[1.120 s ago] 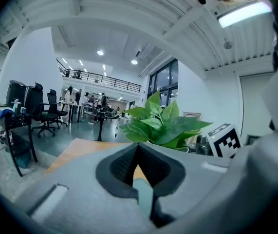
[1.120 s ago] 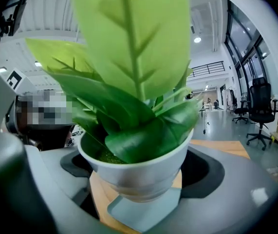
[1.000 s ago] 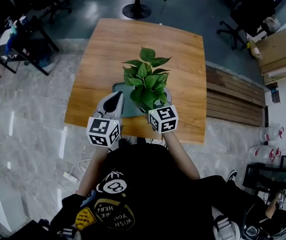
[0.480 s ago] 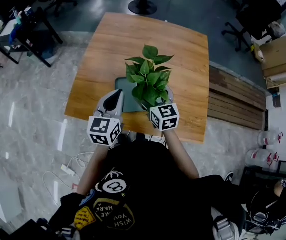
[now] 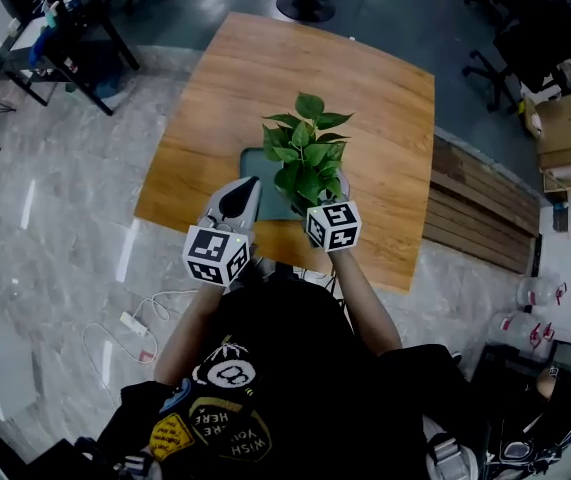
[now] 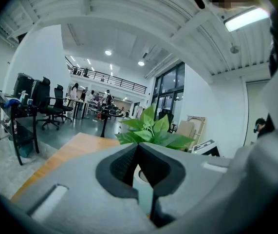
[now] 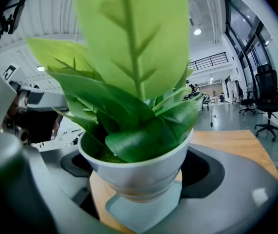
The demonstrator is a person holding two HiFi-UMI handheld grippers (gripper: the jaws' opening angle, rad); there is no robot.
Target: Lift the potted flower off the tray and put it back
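The potted flower (image 5: 308, 156) has broad green leaves and a pale grey pot (image 7: 139, 167). My right gripper (image 5: 323, 193) is shut on that pot, one dark pad on each side of it (image 7: 139, 175). The pot hangs close over the right part of the pale grey-blue tray (image 5: 261, 180), whose corner shows under it (image 7: 146, 212); I cannot tell whether they touch. My left gripper (image 5: 242, 192) is shut and holds nothing, at the tray's near left edge. In the left gripper view its pads meet (image 6: 141, 172), with the leaves (image 6: 151, 133) beyond.
The tray lies near the front edge of a wooden table (image 5: 365, 88). A slatted wooden bench (image 5: 477, 210) runs along the table's right side. Cardboard boxes (image 5: 570, 133) lie further right, a dark desk (image 5: 70, 28) at the upper left, and a power strip with cable (image 5: 130, 323) on the floor.
The head view has drifted, so the table sits further right in the picture. My right gripper keeps its hold on the pot over the tray; the left one stays beside it.
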